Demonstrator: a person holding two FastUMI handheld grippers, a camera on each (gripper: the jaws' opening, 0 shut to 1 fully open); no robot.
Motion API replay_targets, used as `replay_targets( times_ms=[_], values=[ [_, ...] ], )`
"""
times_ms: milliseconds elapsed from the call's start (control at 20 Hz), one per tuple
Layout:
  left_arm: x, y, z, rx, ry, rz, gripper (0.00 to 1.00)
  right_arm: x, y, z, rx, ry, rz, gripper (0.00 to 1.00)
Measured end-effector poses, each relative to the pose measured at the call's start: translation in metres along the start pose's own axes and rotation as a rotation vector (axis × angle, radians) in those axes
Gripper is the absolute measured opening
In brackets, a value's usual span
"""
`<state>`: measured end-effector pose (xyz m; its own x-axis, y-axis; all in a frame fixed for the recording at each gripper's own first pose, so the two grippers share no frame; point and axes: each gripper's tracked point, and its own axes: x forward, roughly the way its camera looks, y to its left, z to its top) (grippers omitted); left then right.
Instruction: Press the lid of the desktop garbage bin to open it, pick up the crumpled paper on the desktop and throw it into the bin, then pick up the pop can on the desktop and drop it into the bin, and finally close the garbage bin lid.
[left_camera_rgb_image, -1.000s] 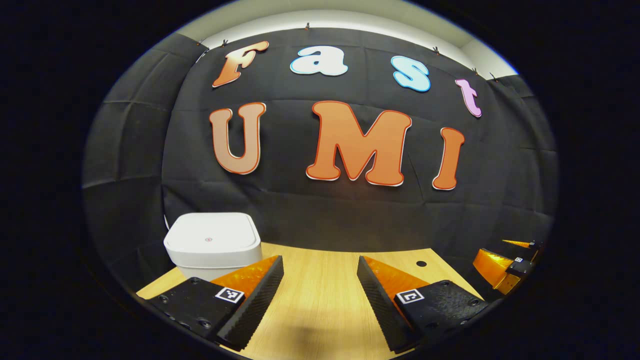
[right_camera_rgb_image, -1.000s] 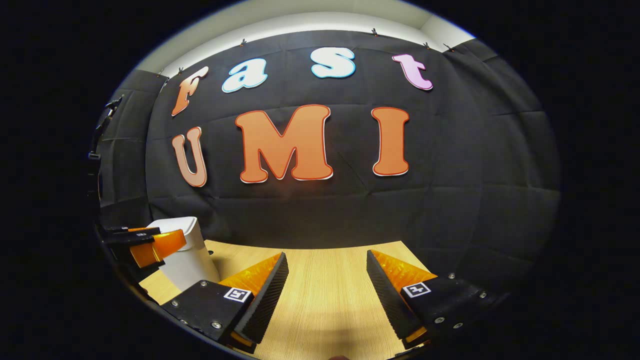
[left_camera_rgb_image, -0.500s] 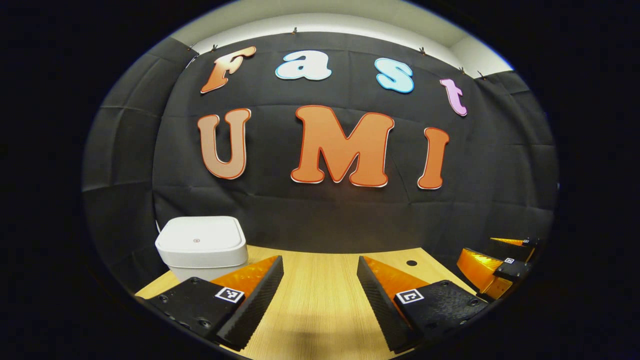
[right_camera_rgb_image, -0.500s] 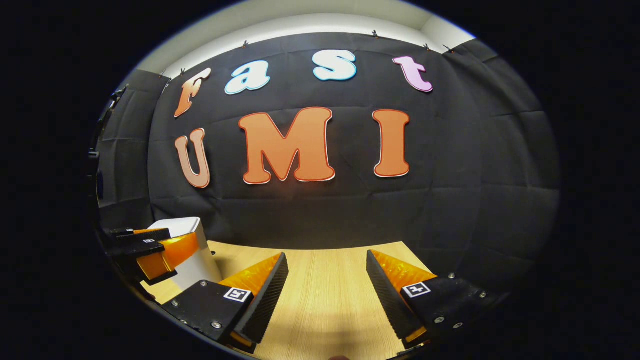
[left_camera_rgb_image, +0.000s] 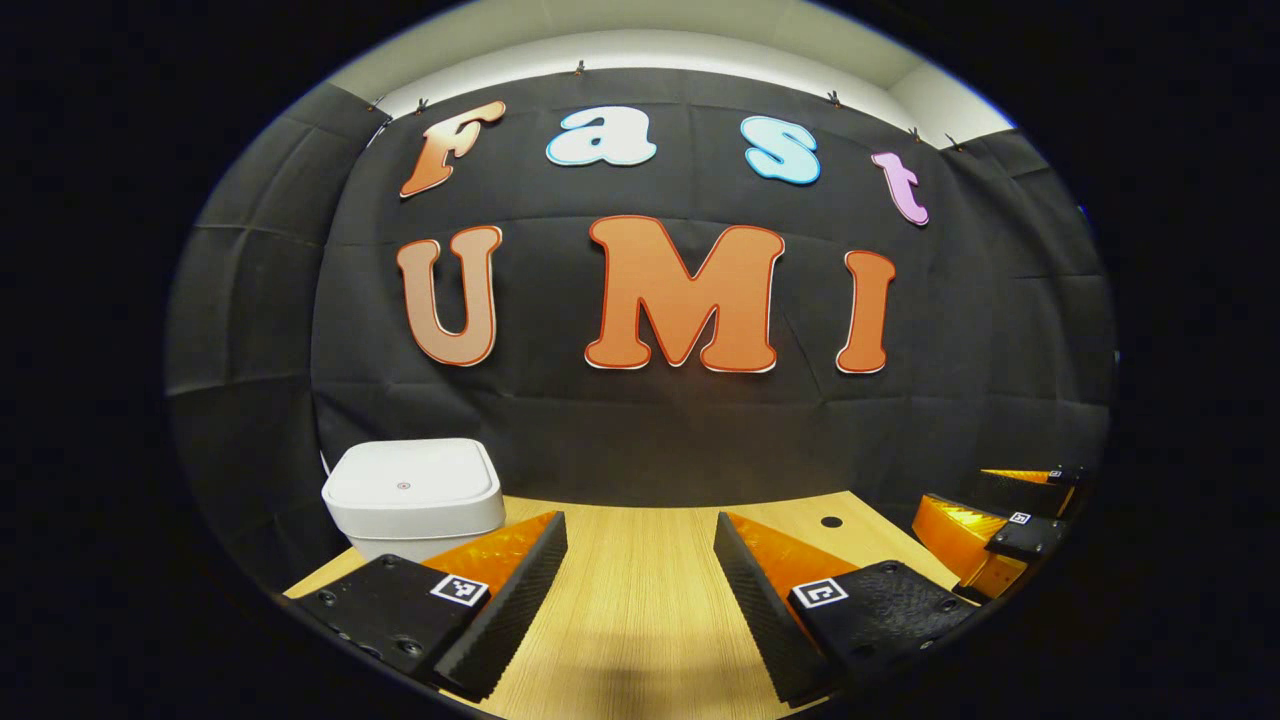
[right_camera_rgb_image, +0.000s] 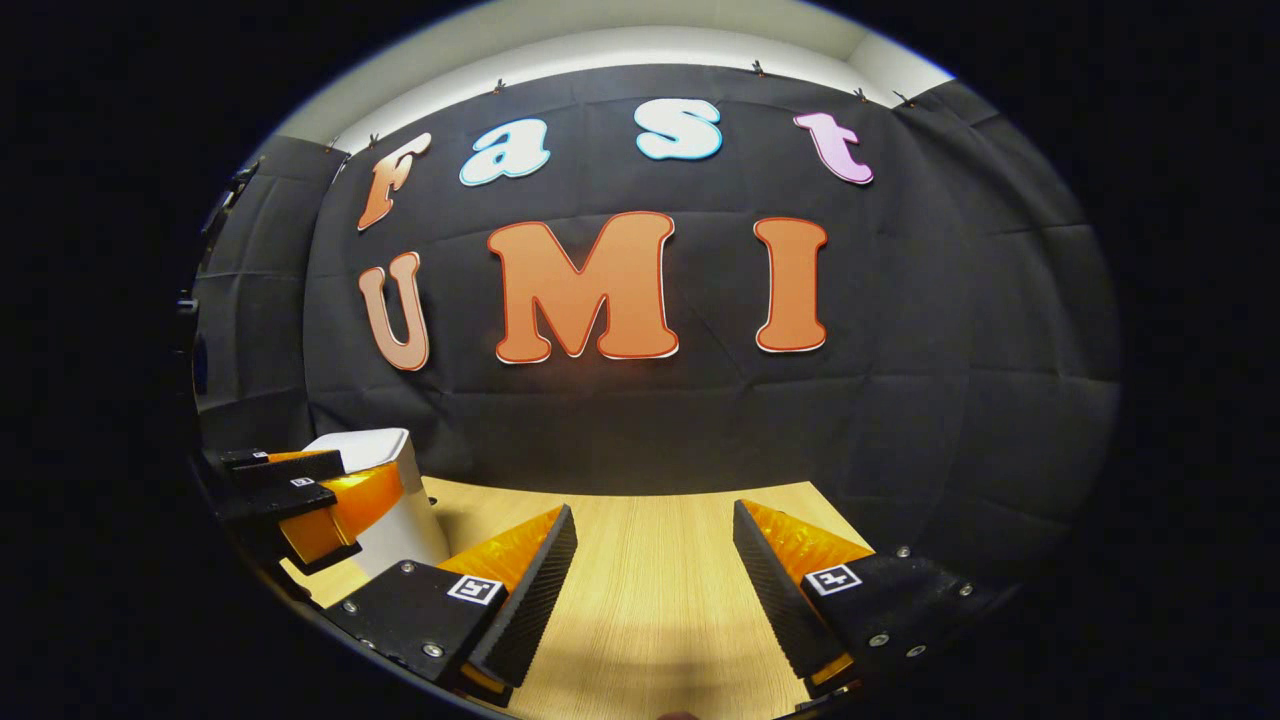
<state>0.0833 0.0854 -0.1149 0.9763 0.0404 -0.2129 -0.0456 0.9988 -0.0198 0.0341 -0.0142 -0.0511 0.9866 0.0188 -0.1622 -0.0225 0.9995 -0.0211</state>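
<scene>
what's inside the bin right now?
Cannot tell: the white bin has its lid shut flat, covering the inside. On top of the lid, just a small round mark at its centre.

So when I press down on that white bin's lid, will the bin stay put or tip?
Probably stays put: the bin looks squat and broad, sitting flat on the table. Its lid is shut and level, so a centred press should go straight down. It looks like light plastic, so an off-centre push may slide it.
</scene>
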Motion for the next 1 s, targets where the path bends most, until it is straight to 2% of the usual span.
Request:
replay_targets(
  times_ms=[1000],
  values=[
    [-0.004,-0.004,-0.012,0.040,0.007,-0.009,0.94,-0.005,0.003,-0.011,-0.004,0.024,0.009,0.94]
  ],
)
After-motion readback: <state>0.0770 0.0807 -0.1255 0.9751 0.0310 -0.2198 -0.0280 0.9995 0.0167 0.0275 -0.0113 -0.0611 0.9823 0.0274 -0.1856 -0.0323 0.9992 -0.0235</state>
